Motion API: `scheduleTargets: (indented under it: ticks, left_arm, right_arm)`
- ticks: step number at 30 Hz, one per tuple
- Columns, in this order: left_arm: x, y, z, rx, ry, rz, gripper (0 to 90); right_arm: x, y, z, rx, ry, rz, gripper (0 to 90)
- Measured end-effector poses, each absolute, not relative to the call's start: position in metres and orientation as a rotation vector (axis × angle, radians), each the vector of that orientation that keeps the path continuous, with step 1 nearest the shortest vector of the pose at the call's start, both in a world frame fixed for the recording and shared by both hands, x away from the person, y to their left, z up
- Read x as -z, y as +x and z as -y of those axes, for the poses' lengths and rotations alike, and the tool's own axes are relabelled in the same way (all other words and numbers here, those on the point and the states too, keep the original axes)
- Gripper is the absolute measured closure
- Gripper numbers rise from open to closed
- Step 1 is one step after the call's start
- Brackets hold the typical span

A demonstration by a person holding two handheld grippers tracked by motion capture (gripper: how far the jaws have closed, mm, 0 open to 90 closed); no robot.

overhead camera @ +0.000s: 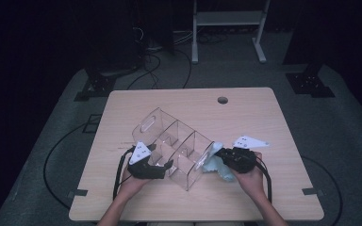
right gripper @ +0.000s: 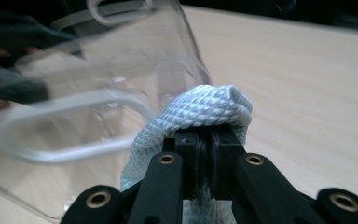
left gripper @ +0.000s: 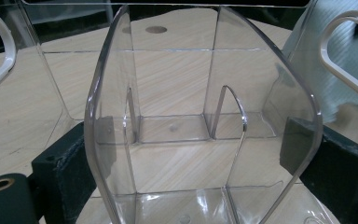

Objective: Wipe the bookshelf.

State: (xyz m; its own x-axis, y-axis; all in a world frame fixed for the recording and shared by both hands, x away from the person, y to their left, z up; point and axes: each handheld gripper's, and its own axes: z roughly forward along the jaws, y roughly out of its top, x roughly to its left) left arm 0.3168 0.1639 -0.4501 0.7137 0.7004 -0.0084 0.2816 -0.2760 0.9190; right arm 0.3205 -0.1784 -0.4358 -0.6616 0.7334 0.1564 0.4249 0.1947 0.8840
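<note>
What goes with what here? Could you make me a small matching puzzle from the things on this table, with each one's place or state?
Things:
1. clear organizer
2. pale blue cloth
3. left claw
4. round hole

Places or states:
A. pinched between shut jaws
B. in the tabletop near the far edge
C. lying tipped on its side on the table
D. jaws either side of the clear plastic wall

Pairs: 1-C, 2-A, 3-D, 4-B
</note>
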Motion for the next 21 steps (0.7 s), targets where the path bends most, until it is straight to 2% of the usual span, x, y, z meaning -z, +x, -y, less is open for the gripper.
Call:
scheduleTargets:
  ticks: [4,10,18,21]
  left_arm:
    - [0.450,0.317,-0.164,-0.492,1.855,-0.769,6.2]
    - [0.451,0.317,-0.164,-0.488,1.858,-0.767,6.1]
    - [0.451,0.317,-0.162,-0.493,1.855,-0.767,6.1]
    - [0.451,0.317,-0.162,-0.493,1.852,-0.768,6.0]
  right_arm:
    - [0.444,0.324,0.180,-1.446,1.136,-2.193,83.6]
    - [0.415,0.313,0.175,-1.515,1.037,-2.134,83.5]
    - [0.439,0.325,0.182,-1.477,1.140,-2.163,83.6]
    - [0.426,0.320,0.182,-1.527,1.107,-2.127,83.5]
